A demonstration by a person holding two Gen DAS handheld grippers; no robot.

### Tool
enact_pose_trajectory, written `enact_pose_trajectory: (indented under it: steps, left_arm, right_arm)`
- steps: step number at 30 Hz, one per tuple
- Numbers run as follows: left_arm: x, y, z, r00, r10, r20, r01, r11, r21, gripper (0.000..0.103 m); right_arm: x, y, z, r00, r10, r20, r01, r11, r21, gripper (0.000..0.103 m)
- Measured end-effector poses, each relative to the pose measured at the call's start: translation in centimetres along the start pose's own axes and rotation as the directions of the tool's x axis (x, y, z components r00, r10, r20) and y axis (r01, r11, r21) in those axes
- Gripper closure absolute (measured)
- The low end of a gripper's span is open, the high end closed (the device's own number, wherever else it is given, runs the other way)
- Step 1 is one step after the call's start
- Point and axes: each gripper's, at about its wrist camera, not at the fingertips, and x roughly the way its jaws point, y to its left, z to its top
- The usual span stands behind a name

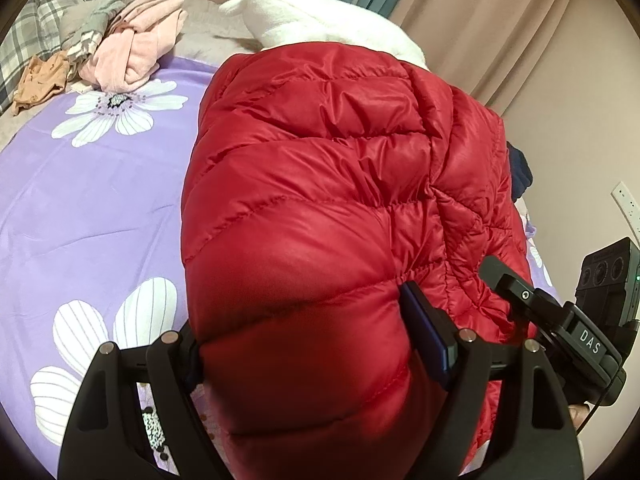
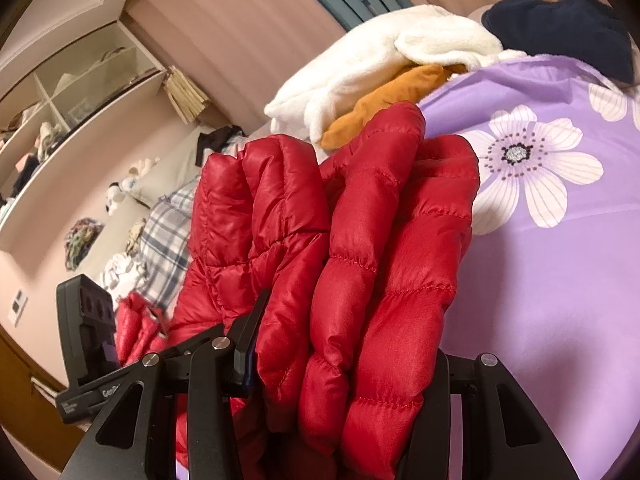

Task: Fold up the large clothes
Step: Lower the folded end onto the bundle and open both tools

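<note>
Lilac floral bedsheet point(image 1: 92, 200) spread over bed; red quilted down jacket point(image 1: 320, 184) lies bunched on it; left gripper point(image 1: 320, 344) clamped wide around thick jacket fold; right gripper point(image 2: 340, 360) pinching gathered jacket layers; white fleece point(image 2: 360, 52), pink garments point(image 1: 140, 52) piled beyond.

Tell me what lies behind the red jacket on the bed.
Behind the red jacket lies a white fleece garment, with an orange cloth beside it. Whatever the jacket covers cannot be seen.
</note>
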Motion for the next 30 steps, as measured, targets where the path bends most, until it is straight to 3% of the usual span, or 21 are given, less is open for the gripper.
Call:
enact_pose_trajectory:
  steps: [10, 16, 18, 21, 26, 30]
  left_arm:
    - [2.8, 1.1, -0.7, 0.999, 0.029, -0.04, -0.029, 1.0, 0.002, 0.018]
    - [3.1, 1.5, -1.1, 0.997, 0.048, -0.056, -0.048, 0.999, -0.003, 0.011]
    - [3.0, 1.6, -1.2, 0.995, 0.085, -0.059, -0.085, 0.996, -0.001, 0.006]
    - [2.6, 1.5, -1.2, 0.989, 0.137, -0.053, -0.136, 0.991, 0.013, 0.002]
    - [0.5, 0.4, -1.4, 0.972, 0.236, 0.0, -0.236, 0.969, 0.076, 0.003]
    - [-1.7, -0.1, -1.8, 0.965, 0.256, 0.053, -0.26, 0.96, 0.108, 0.006]
  right_arm:
    - [1.7, -1.2, -1.2, 0.997, -0.054, -0.045, 0.057, 0.997, 0.047, 0.054]
    - [1.9, -2.1, -1.6, 0.993, -0.084, -0.081, 0.092, 0.991, 0.094, 0.041]
    - [1.9, -2.2, -1.7, 0.99, -0.101, -0.097, 0.111, 0.988, 0.109, 0.03]
    - [1.3, -1.7, -1.8, 0.985, -0.137, -0.103, 0.147, 0.985, 0.089, 0.026]
    - [-0.3, 0.6, -1.4, 0.962, -0.268, -0.044, 0.268, 0.963, -0.021, 0.025]
    - [-1.9, 2.8, -1.2, 0.935, -0.348, 0.065, 0.353, 0.931, -0.096, 0.025]
